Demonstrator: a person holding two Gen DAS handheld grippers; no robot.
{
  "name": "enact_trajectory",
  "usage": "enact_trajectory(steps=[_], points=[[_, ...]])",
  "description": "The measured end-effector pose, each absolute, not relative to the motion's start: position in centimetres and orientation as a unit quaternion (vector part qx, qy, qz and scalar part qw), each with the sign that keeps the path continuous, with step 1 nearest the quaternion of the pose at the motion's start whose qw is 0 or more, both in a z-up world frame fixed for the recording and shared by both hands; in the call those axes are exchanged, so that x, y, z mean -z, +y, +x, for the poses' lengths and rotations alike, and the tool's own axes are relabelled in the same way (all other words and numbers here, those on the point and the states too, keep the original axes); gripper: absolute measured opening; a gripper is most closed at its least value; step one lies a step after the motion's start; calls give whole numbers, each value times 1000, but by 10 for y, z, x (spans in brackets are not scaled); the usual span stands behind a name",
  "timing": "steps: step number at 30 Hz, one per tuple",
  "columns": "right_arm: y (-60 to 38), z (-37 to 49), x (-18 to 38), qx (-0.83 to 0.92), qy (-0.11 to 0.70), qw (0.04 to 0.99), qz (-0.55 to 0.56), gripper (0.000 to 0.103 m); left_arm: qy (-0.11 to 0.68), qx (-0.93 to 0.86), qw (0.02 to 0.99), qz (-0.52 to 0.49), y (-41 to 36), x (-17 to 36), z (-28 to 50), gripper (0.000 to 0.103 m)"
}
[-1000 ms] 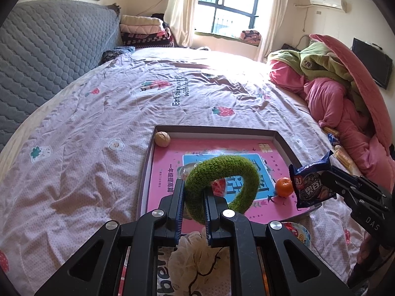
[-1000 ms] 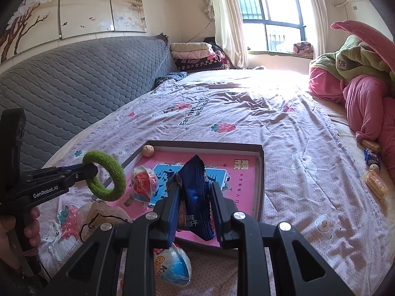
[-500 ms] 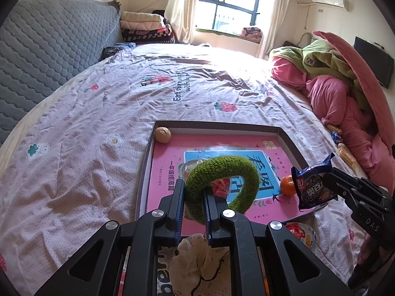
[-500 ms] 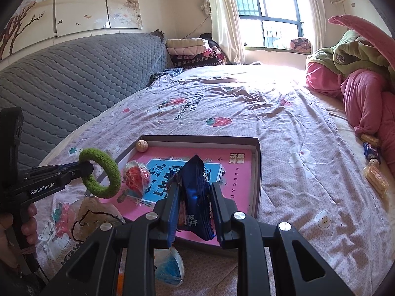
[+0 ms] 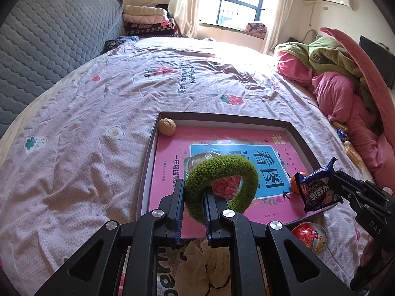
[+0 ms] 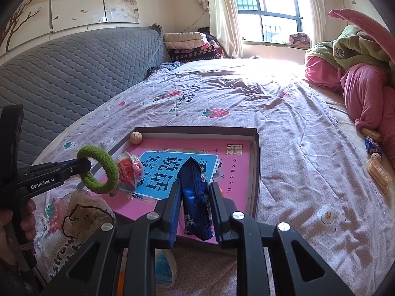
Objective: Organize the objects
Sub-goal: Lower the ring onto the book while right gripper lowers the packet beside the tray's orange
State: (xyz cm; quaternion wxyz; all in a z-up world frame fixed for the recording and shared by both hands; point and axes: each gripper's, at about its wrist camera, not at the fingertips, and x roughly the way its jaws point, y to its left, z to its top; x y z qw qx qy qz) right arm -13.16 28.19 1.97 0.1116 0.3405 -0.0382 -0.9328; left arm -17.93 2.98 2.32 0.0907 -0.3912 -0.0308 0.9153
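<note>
- Bedspread [image 5: 81, 148], soft and rumpled, carries the whole set-up, so the tray could tip or slide if a gripper presses on one rim.
- Shallow dark-walled tray [image 5: 222, 117] with a pink printed sheet lining it lies near the foot of the bed; a walnut [image 5: 167, 127] sits in its far left corner, a red-filled clear wrapper [image 6: 129, 167] towards the near left, and an orange fruit [image 5: 295, 178] by the right wall. In my judgement a careless drop could send the round pieces rolling.
- Left gripper [image 5: 193, 198] is clamped tight on the near side of a fuzzy green ring [image 5: 222, 185], held over the tray's near left part. The ring hangs from one side only, so it may swing or land on the wrapper.
- Right gripper [image 6: 193, 208] is nearly closed on a dark blue snack packet [image 6: 195, 197], held edge-up above the tray's near right edge. The slick foil could slip, or fall outside the wall.
- Red ball [image 5: 309, 236] and a cream mesh puff [image 5: 209, 259] lie on the bed just outside the tray's near edge.
</note>
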Motion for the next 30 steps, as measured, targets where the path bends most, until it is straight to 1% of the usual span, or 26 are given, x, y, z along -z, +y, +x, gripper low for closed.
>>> enact_trajectory(steps=[6,9,30], points=[[284,-133,-16,932,-39,110,344,24,-31,-914,91,-395,31,-18,-181,14],[285,-134,-15,932,-36,106,344,21,-31,-913,89,-397,31,-15,-182,14],[290,-142,-5,931,-41,95,349,21,-36,-907,76,-412,24,2,-195,14]])
